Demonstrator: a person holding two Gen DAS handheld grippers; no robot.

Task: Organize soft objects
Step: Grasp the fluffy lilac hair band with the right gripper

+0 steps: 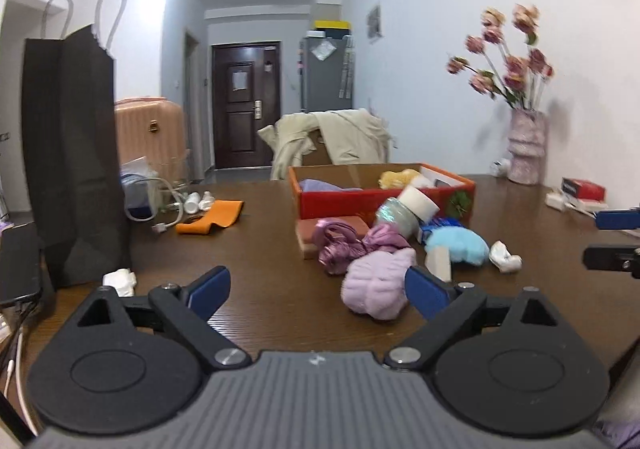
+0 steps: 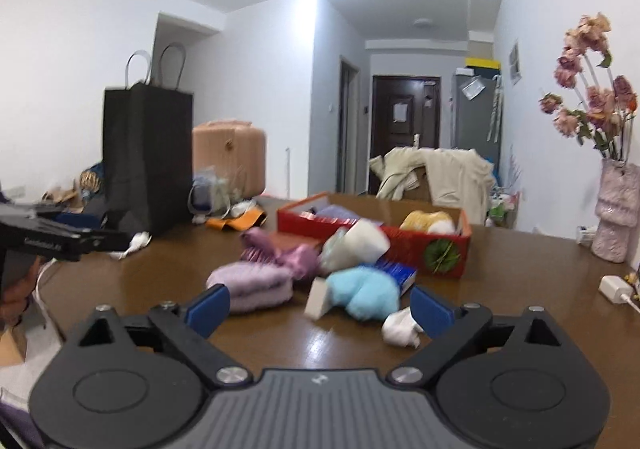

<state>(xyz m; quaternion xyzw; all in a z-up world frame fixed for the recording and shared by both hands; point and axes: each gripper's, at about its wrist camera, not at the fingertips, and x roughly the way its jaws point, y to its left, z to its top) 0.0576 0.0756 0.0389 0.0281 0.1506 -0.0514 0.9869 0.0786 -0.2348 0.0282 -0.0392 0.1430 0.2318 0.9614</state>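
Brown wood-grain desk (image 1: pixel 272 257) carries a loose pile of soft items near centre, w/ a red box (image 1: pixel 384 201) just beyond the pile.

Left gripper (image 1: pixel 318 291): blue-padded fingers (image 1: pixel 210 287) spread wide, nothing between them; hovers low over bare desk at near edge. Lilac fluffy item (image 1: pixel 376 285) lies just beside the right-hand finger, on the desk; contact w/ finger cannot be confirmed.

Right gripper (image 2: pixel 320 309): fingers (image 2: pixel 432 311) spread wide, empty, aimed at the pile. In right wrist view the lilac fluffy item (image 2: pixel 252 283) sits near-left, light blue plush (image 2: pixel 366 291) near-centre, white crumpled item (image 2: pixel 400 327) just beside the right-hand finger.

Pile layout, left wrist view:
- purple satin fabric (image 1: pixel 352 243) behind the lilac item, touching it
- light blue plush (image 1: pixel 458 245) to the right, w/ a small white block (image 1: pixel 438 263) leaning at its front
- white crumpled item (image 1: pixel 506 257) further right, apart from the plush
- tape roll (image 1: pixel 416 205) tilted on a shiny roll, resting against the box front

Red box interior: lavender cloth (image 1: pixel 320 185) at left, yellow plush (image 1: pixel 398 179) at right.

Other items: black paper bag (image 1: pixel 76 153) upright at far left, orange band (image 1: pixel 212 221) flat on the desk right of it, vase w/ flowers (image 1: pixel 526 145) at far right by the wall. Both views show motion blur
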